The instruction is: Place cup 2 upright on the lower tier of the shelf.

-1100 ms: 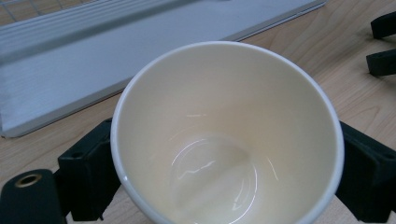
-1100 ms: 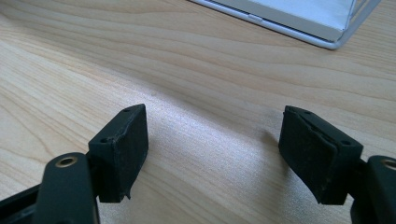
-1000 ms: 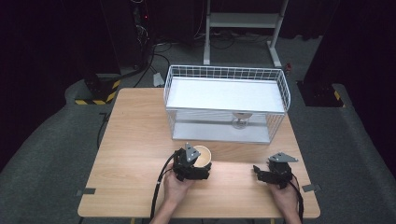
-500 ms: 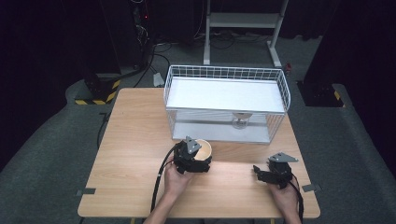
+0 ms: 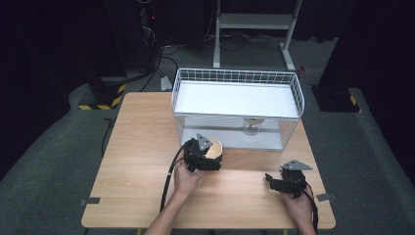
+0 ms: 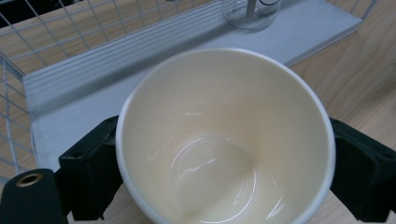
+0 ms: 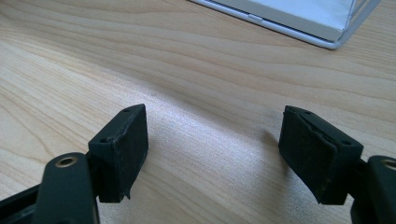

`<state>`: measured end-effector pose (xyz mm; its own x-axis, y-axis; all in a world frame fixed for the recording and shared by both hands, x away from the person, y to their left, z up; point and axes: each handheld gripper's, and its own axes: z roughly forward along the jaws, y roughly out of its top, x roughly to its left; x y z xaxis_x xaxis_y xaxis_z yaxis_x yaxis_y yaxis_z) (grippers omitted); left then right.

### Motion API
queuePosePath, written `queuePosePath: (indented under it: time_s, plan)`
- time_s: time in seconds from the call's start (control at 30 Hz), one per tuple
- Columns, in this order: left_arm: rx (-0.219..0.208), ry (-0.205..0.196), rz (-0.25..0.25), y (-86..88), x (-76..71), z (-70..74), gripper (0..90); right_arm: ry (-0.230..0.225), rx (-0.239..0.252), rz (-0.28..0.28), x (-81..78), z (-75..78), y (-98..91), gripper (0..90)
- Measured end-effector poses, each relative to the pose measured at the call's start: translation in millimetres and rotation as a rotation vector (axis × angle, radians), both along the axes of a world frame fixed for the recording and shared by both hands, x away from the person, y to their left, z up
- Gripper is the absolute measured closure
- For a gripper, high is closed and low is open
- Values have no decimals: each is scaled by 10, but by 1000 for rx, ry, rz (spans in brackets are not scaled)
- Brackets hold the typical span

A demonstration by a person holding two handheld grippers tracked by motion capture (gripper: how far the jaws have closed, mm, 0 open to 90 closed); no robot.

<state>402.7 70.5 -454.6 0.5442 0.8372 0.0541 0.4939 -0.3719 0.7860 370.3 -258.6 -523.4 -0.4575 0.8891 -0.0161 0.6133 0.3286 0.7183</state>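
1. My left gripper (image 6: 224, 154) has its fingers (image 6: 91, 170) pressed on the two sides of a paper cup (image 6: 224, 140). The cup sits right between them, mouth up and tipped a bit toward the camera, and I see nothing inside it.

2. My right gripper (image 7: 212, 154) has its fingers (image 7: 119, 149) spread apart with nothing between them, just bare counter (image 7: 196, 70) under them.

3. I think the cup is very light. Its wall is thin and a bit soft, so a hard squeeze could bend the round rim out of shape. The inside looks shiny and smooth, so it may slip if I hold it too loosely.

4. The best place to hold it, I think, is on the outside wall just under the rim, one finger on each side, which is about where my fingers are.

5. The left gripper view shows me the inside of the cup and, past the fingers, the low shelf of the wire rack (image 6: 70, 42) with a clear glass (image 6: 252, 11) standing on it.

6. The high view shows me the whole counter (image 5: 142, 147). There the cup (image 5: 214, 148) is in my left gripper (image 5: 209, 159), just in front of the wire rack (image 5: 237, 78). My right gripper (image 5: 274, 182) is well off to the side, low by the counter.

7. The right gripper view shows a corner of the rack's base (image 7: 299, 18) far ahead of the fingers.
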Motion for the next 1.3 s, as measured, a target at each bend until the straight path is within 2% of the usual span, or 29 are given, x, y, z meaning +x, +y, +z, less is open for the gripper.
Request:
queuePosePath:
  time_s: [0.1, 0.17, 0.37, 0.5, 0.73, 1.13, 1.3]
  plan:
    - [-6, -9, 6, 3, 52, 21, 101, -1, 0, 1, 1, 0, 0, 241]
    - [-9, 0, 9, 12, 93, 24, 101, -1, 0, 1, 1, 0, 0, 241]
    - [8, 4, 30, 6, 201, 18, 101, -1, 0, 1, 0, 0, 0, 240]
    - [-12, -3, 43, -3, 249, 12, 101, -1, 0, 1, 1, 0, 0, 240]
    - [12, 4, 58, -13, 351, 2, 101, -1, 0, 1, 1, 0, 0, 239]
    - [-7, 1, 92, -25, 458, -21, 101, 0, 0, -1, -2, 0, -1, 238]
    - [-31, 0, 97, -4, 493, -36, 101, -1, -1, 0, -2, -1, -1, 238]
